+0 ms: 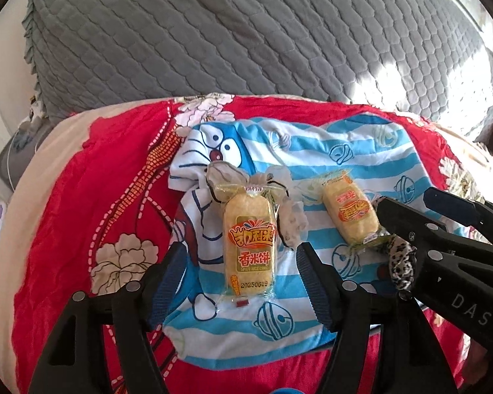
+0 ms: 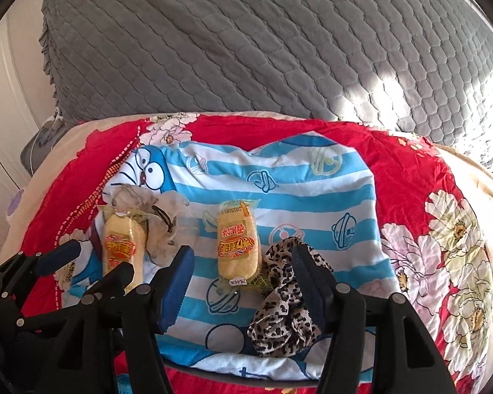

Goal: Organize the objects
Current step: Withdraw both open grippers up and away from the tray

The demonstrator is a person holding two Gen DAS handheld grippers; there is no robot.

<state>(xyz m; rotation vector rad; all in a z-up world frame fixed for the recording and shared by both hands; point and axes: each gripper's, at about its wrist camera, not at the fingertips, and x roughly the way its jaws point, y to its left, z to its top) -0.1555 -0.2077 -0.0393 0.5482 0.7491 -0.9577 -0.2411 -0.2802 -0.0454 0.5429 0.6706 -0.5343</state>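
Left wrist view has the left gripper [image 1: 241, 277] hanging wide open right over a rice cake packet [image 1: 249, 246], one finger on either side of it and neither one touching, so it's got nothing in it. That packet lies lengthwise on a blue-and-white striped cartoon cloth [image 1: 312, 164], and its top end sits against a pale sheer scrunchie [image 1: 289, 210] bunched up behind it. Second rice cake packet [image 1: 350, 215] is off to the right on the same cloth, tilted a bit, with a leopard print scrunchie [image 1: 401, 261] just beside its near end. Right gripper [image 1: 407, 203] pokes in from the right edge there, tips close to that leopard one. From the right wrist view, the right gripper [image 2: 243, 282] is spread open too, holding nothing; the second packet sits between its fingers, and the leopard scrunchie is pressed up against the inside of the right-hand finger, partly tucked under it. Striped cloth is laid over a red floral blanket [image 2: 410, 170] on the bed, with a gray quilted cover [image 2: 246, 49] rising behind everything. Sun patch hits the quilt on the right.
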